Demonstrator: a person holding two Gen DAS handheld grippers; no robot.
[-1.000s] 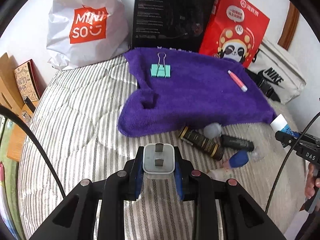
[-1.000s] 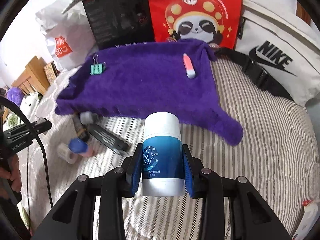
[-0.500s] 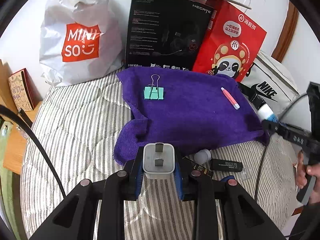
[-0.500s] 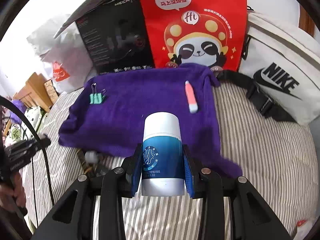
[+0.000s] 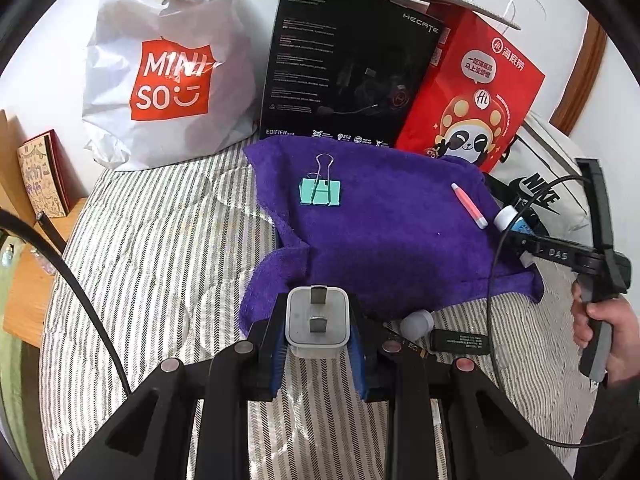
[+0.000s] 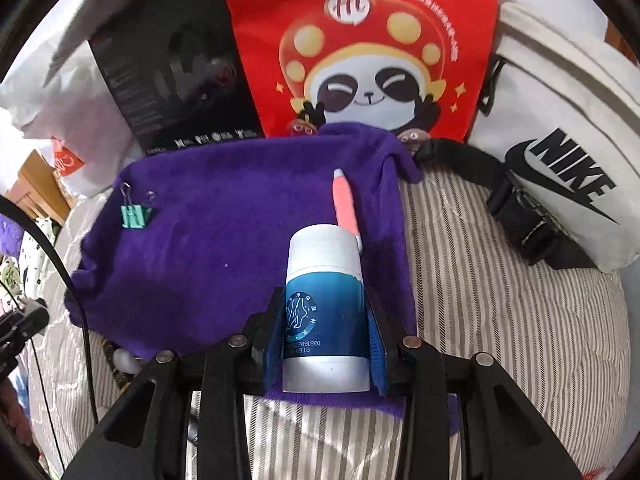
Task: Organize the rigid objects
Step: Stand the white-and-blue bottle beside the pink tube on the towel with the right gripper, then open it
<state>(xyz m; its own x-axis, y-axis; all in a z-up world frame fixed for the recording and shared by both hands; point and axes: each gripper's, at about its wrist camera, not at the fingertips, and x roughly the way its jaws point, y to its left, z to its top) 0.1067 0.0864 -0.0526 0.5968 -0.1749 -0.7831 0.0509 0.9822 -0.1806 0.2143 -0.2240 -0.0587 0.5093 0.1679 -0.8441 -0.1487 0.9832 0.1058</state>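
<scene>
Your left hand-held gripper [image 5: 318,354] is clamped on the white square plug [image 5: 317,322], your right hand-held gripper [image 6: 326,340] on the blue-and-white round bottle [image 6: 324,308] — both carrying. Next, set each down on the fuzzy purple towel [image 5: 384,232], mid-frame.

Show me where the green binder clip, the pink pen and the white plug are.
green binder clip [image 5: 320,197], left wrist view, on its green body.
pink pen [image 6: 345,201], right wrist view, on its pink barrel.
white plug [image 5: 317,322], left wrist view, on its face between the prongs.
</scene>
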